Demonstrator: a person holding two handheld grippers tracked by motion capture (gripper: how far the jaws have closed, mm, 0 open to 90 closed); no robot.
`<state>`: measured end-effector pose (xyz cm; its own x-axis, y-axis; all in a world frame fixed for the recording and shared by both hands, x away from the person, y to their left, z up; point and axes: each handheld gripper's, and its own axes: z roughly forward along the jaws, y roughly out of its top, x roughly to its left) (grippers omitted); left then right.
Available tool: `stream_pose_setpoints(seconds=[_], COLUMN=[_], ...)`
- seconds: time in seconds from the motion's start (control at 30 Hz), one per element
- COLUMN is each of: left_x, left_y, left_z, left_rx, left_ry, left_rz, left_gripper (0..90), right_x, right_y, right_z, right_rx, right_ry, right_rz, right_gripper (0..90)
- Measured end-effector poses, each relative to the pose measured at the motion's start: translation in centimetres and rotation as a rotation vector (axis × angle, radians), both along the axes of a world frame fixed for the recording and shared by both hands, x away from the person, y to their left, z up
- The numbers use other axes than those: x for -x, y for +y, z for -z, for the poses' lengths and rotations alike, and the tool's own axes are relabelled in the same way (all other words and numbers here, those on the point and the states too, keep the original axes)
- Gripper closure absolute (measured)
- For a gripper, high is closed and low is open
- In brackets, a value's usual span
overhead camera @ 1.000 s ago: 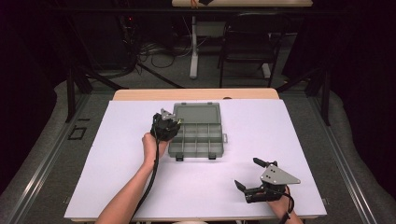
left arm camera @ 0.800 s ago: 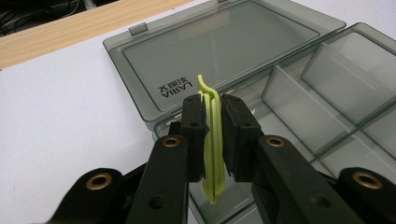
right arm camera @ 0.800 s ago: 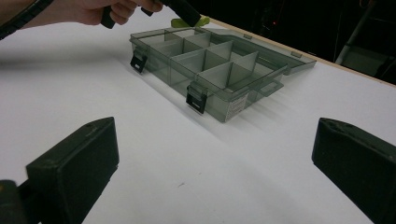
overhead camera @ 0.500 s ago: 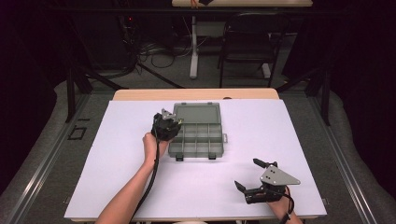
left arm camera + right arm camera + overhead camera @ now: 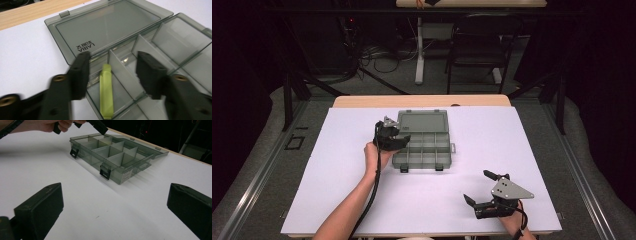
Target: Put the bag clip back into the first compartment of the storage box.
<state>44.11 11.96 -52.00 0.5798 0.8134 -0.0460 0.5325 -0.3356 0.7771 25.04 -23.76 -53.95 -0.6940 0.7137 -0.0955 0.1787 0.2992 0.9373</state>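
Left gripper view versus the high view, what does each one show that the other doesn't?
Left gripper view alone: a yellow-green strip lying in a corner compartment, and lettering on the open lid. High view alone: the white table, the right tongs open near its front edge, and a chair beyond. Both: the grey divided box with its lid laid flat, and the left tongs open over its corner.

organizer box (image 5: pixel 424 140) smoky grey | strip (image 5: pixel 106 90) inside, perhaps plastic, lime-yellow | table (image 5: pixel 312 175) white | latches (image 5: pixel 105 173) black

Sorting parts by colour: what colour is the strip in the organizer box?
Yellow-green strip, clearest in the left gripper view.
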Motion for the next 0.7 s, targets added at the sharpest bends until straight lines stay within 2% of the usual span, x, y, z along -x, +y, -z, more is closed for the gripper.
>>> stream_pose_setpoints(seconds=[0.03,0.07,0.1,0.2,0.23,0.53,0.7], left_x=[0.2,0.4,0.6,1.9,1.9,5.5,7.8], left_y=[0.1,0.2,0.3,0.9,0.9,2.9,4.1], left_z=[-0.3,-0.4,-0.6,-1.3,-1.3,-2.9,-3.5], left_rx=[-0.006,-0.001,-0.008,-0.025,-0.025,-0.025,-0.001], left_ry=[-0.001,-0.004,-0.013,-0.030,-0.030,-0.092,-0.125], left_rz=[0.008,0.018,0.020,0.043,0.043,0.062,0.062], left_gripper=[33.2,23.9,23.9,15.8,15.2,12.0,11.6], right_x=[0.0,0.1,0.1,0.1,0.1,0.1,0.1], right_y=[0.0,0.0,0.0,-0.1,-0.1,0.0,0.0], right_z=[0.0,0.0,0.0,-0.1,-0.1,0.0,0.0], right_rx=[0.001,0.001,0.001,0.001,0.001,0.001,0.001], right_ry=[-0.001,-0.001,-0.001,0.000,0.000,0.000,0.000], right_rz=[0.002,0.003,0.003,0.006,0.006,0.006,0.006], right_gripper=[0.2,0.2,0.2,0.2,0.2,0.2,0.2])
